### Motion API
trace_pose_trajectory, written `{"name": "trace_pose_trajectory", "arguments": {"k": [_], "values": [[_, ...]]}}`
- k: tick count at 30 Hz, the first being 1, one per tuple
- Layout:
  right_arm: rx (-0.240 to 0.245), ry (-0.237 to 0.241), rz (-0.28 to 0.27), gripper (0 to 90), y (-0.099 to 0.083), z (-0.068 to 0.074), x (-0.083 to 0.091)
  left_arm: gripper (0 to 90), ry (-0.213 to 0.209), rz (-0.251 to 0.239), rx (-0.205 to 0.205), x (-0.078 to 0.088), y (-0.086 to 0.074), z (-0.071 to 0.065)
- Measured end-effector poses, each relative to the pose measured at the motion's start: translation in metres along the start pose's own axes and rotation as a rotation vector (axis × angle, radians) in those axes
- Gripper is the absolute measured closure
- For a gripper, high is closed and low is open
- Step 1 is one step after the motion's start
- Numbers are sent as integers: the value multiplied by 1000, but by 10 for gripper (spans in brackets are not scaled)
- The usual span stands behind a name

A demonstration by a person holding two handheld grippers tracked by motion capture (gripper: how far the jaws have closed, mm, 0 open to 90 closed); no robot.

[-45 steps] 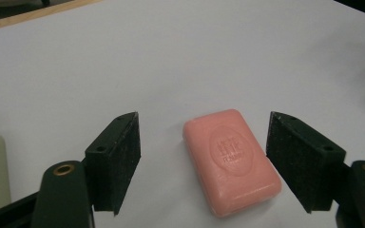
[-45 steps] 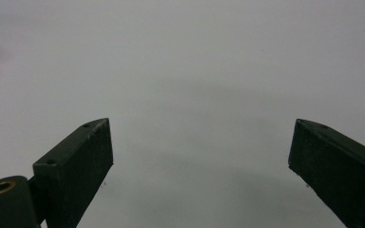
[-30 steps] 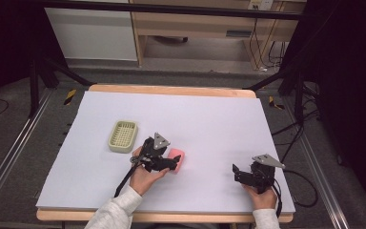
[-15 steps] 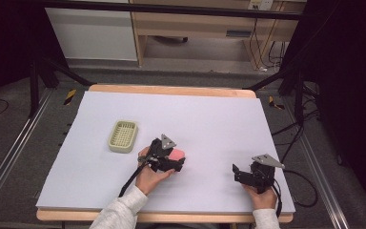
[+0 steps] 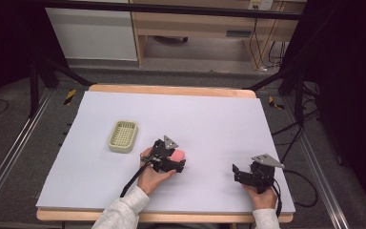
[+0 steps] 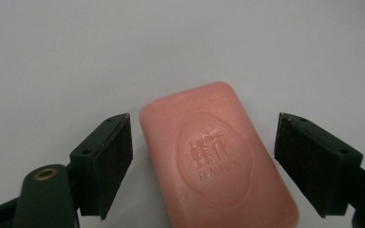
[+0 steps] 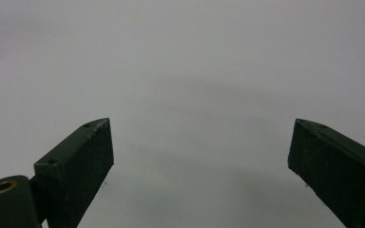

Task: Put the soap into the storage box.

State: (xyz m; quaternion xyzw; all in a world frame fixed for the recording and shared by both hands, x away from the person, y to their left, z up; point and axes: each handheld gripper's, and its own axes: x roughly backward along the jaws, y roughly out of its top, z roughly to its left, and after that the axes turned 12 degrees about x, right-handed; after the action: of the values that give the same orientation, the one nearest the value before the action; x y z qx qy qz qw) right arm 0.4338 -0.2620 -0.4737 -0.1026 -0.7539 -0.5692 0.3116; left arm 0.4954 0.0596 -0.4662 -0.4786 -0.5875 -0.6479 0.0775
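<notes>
A pink bar of soap with an embossed stamp lies flat on the white table, also seen in the high view as the soap near the table's middle front. My left gripper straddles it, open. Its jaws have just been opening, and both pads stand clear of the soap's sides. From above, the left gripper sits in a hand left of the soap. My right gripper is open over bare table with nothing between its jaws. In the high view the right gripper rests at the front right.
A pale green slotted soap dish stands left of the left hand. The white table cover lies on a wooden tabletop. Cables trail off the right edge, and dark stand legs flank the table.
The left hand has shifted slightly right and sunk toward the table. Its jaws now stand wider around the soap. The right gripper has stayed put.
</notes>
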Motion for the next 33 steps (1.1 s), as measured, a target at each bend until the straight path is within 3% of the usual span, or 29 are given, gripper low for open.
{"name": "trace_pose_trajectory", "arguments": {"k": [16,21,33], "values": [[0,2,7,81,0,0,0,225,-4,34,22,-7,-2,1],[-1,-1,8,80,0,0,-1,228,-6,40,49,-10,-3,1],[0,-1,13,80,0,0,-1,366,11,55,37,-7,-3,0]]}}
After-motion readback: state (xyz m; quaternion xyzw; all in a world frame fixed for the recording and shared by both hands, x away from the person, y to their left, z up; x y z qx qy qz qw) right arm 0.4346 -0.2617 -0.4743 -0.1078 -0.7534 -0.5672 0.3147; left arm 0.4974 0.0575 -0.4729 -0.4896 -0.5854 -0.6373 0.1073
